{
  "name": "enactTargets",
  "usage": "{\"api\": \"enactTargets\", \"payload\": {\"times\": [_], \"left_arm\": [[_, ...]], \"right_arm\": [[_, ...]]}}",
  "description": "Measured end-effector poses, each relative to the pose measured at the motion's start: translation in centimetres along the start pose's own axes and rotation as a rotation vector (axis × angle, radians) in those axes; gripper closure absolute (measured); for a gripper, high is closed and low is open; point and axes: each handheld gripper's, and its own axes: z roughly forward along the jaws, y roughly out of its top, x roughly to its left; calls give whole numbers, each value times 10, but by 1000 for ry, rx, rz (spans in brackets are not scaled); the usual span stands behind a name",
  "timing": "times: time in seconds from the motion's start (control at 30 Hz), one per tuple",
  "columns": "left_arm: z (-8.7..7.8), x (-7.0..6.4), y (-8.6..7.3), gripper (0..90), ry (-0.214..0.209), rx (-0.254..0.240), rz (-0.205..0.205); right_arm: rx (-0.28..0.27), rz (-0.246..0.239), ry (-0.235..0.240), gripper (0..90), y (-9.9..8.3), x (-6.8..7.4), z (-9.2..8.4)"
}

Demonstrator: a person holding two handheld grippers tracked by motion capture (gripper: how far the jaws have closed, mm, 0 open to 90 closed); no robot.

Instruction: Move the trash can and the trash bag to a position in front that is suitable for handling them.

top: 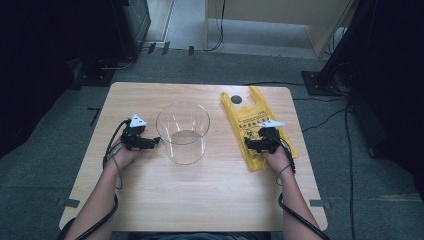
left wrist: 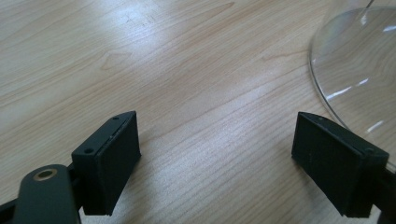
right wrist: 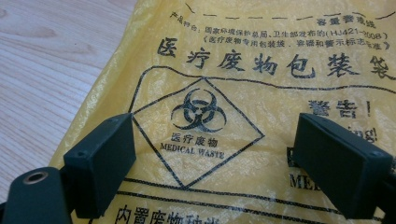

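Note:
A clear round plastic container (top: 183, 131) stands upright in the middle of the wooden table (top: 210, 200). A yellow medical-waste bag (top: 252, 125) lies flat to its right, printed with a biohazard sign (right wrist: 198, 112) and black text. My left gripper (top: 150, 142) rests on the table just left of the container, jaws wide open over bare wood, with the container's wall (left wrist: 355, 70) beside the right-hand jaw. My right gripper (top: 252, 145) sits over the bag's near half, jaws open above the printed sign, nothing between them.
A dark round mark (top: 236, 99) shows at the bag's far end. Cables trail from both grippers along the person's forearms. Grey carpet surrounds the table, with dark equipment at the left and right and a pale wooden panel (top: 300, 15) behind.

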Motion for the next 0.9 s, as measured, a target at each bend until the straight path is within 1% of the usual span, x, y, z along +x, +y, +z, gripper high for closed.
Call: {"api": "enactTargets", "payload": {"times": [0.17, 0.27, 0.33, 0.4, 0.6, 0.67, 0.8, 0.9], "left_arm": [[4, -1, 4, 147, -8, 4, 8], [6, -2, 9, 147, -11, 32, 15], [7, -2, 11, 148, -14, 40, 15], [8, -3, 12, 148, -16, 35, 12], [9, -5, 15, 148, -21, 49, 24], [10, -6, 16, 148, -27, 47, 14], [10, -9, 19, 148, -66, 55, -17], [10, -8, 20, 148, -63, 64, -19]], "right_arm": [[4, 0, 0, 117, 0, 1, 1], [4, 0, 0, 117, 0, 1, 1], [4, 2, -2, 115, 0, 1, 1], [3, 7, -7, 114, 1, 2, 1], [3, 7, -7, 114, 1, 2, 1], [3, 7, -7, 114, 1, 2, 1], [3, 7, -7, 114, 1, 2, 1], [3, 7, -7, 114, 1, 2, 1]]}}
